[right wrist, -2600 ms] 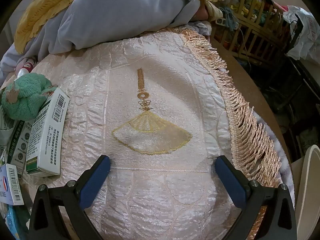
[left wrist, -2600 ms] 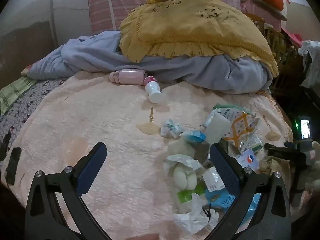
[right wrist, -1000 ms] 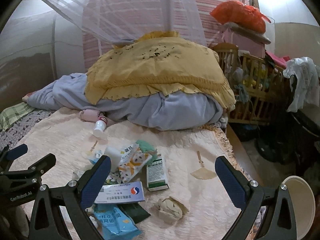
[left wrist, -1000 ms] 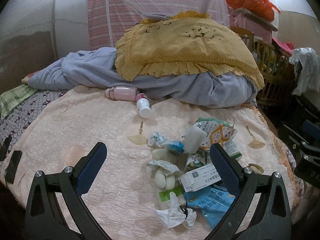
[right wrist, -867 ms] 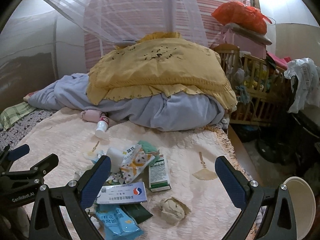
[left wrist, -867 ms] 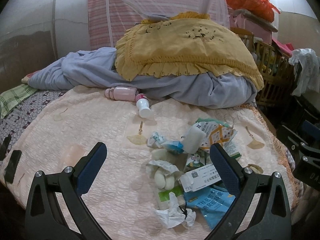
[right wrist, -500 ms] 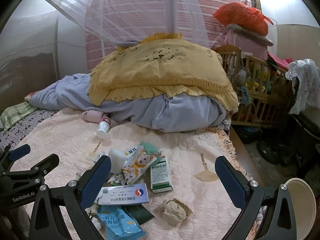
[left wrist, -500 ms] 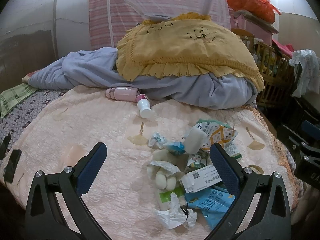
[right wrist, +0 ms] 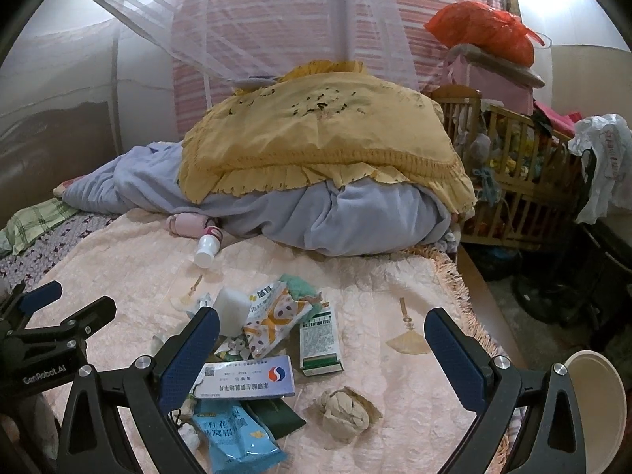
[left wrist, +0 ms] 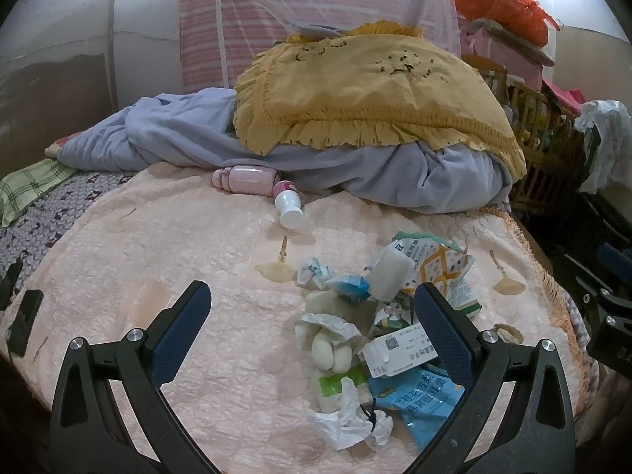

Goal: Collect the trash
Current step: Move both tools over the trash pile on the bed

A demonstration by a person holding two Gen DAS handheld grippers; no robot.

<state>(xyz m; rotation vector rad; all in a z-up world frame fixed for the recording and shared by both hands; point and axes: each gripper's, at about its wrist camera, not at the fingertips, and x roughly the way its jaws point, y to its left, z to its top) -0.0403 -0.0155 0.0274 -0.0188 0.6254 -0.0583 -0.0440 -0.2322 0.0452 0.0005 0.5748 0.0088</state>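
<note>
Trash pile (right wrist: 256,355) on bed (right wrist: 375,300), lower centre-left of right wrist view. Crumpled paper ball (right wrist: 345,412) between right tongs (right wrist: 322,359) fingers, nearest. Left tongs (left wrist: 312,331) also released, empty.

Quilted cloth bedspread (right wrist: 395,316); glossy plastic blue packet (right wrist: 233,440); crumpled matt paper ball (right wrist: 345,412); cardboard box (right wrist: 320,341).

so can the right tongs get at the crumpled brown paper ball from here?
Probably yes: the right tongs are open, and the crumpled brown paper ball lies alone on the bedspread, nothing over it.
</note>
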